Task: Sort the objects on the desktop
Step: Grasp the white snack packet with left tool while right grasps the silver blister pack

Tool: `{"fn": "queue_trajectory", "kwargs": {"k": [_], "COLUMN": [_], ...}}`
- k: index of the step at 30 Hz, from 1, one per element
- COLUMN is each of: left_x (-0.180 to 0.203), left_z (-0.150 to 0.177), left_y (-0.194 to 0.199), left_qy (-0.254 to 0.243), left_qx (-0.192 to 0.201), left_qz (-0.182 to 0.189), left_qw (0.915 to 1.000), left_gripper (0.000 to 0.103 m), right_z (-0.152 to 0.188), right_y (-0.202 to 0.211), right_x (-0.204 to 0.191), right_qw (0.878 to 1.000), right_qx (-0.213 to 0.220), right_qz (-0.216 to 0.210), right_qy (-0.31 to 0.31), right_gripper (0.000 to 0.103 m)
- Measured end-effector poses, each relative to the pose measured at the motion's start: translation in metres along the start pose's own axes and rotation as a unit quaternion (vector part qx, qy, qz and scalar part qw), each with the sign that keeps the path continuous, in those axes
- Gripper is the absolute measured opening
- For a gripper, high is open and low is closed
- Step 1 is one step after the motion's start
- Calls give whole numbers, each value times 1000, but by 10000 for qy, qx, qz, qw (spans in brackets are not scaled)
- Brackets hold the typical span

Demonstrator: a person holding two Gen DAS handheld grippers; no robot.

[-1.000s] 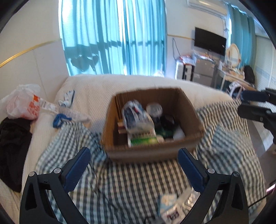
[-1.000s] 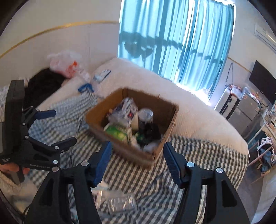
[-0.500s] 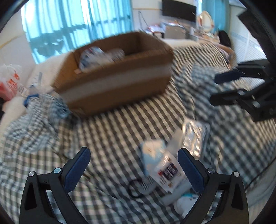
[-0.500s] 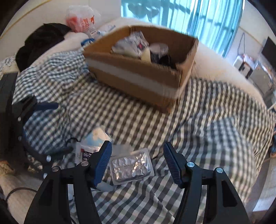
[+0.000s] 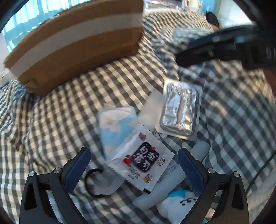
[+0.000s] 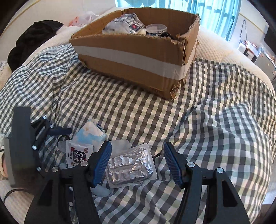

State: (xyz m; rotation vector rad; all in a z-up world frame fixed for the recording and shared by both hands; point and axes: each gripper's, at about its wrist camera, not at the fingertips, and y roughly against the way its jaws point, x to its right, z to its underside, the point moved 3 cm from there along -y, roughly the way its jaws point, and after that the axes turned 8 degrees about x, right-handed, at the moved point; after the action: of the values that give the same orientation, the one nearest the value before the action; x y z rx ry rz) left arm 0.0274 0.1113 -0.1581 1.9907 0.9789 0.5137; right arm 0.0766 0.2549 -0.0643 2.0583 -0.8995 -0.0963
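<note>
Silver foil blister pack (image 6: 130,167) in a clear flat tray lies on the grey and white checked blanket (image 6: 138,117) that covers the bed. It sits between the blue pads of the right gripper (image 6: 137,164), nearer the left pad, and the jaws are spread wide and do not touch it. Just beside the pack is a white snack packet with a dark label and red dots (image 5: 141,162), and it lies partly on top of a soft light blue and white tissue pack (image 5: 116,127). A thin black ring (image 5: 94,183) lies near the packet, and a white and blue soft toy (image 5: 179,203) peeks out at the bottom of the left view. The left gripper (image 5: 133,168) hangs over the snack packet with its jaws spread wide too, and nothing is pinched in them. Farther back on the blanket stands a brown cardboard box with a white tape stripe (image 6: 138,56). Some packets and a round tub with a clear lid (image 6: 156,29) are inside it. Black clothing (image 6: 32,39) lies at the far left of the bed, and blue curtains (image 6: 215,15) hang behind
</note>
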Motion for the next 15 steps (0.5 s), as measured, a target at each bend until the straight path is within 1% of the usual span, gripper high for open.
{"fn": "queue_trajectory", "kwargs": {"k": [2, 4, 6, 7, 8, 9, 11, 12, 13, 15], "left_x": [6, 8, 5, 3, 0, -2, -8, -11, -14, -19], "left_z": [5, 9, 9, 9, 9, 9, 10, 10, 11, 14], "left_y": [-9, -16, -12, -10, -6, -3, 1, 3, 5, 9], "left_qy": [-177, -210, -100, -34, 70, 145, 290, 362, 431, 567], "left_qx": [-123, -230, -163, -126, -65, -28, 19, 22, 41, 50], "left_qz": [-54, 15, 72, 112, 154, 170, 165, 163, 138, 157], "left_qw": [9998, 9995, 9998, 9999, 9998, 9997, 9994, 9992, 9990, 9983], "left_gripper": [102, 92, 88, 85, 80, 77, 65, 62, 55, 55], "right_z": [1, 1, 2, 3, 3, 4, 5, 5, 5, 6], "right_y": [-1, -2, -2, -2, -2, -2, -1, 0, 1, 2], "right_x": [1, 1, 1, 1, 1, 1, -1, -2, -3, -5], "right_qw": [10000, 10000, 10000, 10000, 10000, 10000, 10000, 10000, 10000, 10000], "right_qx": [-24, -34, -36, -36, -43, -50, -47, -45, -35, -33], "right_qz": [-3, -7, -15, -17, -21, -20, -17, -25, -29, -17], "right_qy": [-6, -12, -14, -12, -8, 0, 29, 43, 59, 91], "right_gripper": [62, 62, 63, 63, 63, 63, 63, 63, 63, 63]}}
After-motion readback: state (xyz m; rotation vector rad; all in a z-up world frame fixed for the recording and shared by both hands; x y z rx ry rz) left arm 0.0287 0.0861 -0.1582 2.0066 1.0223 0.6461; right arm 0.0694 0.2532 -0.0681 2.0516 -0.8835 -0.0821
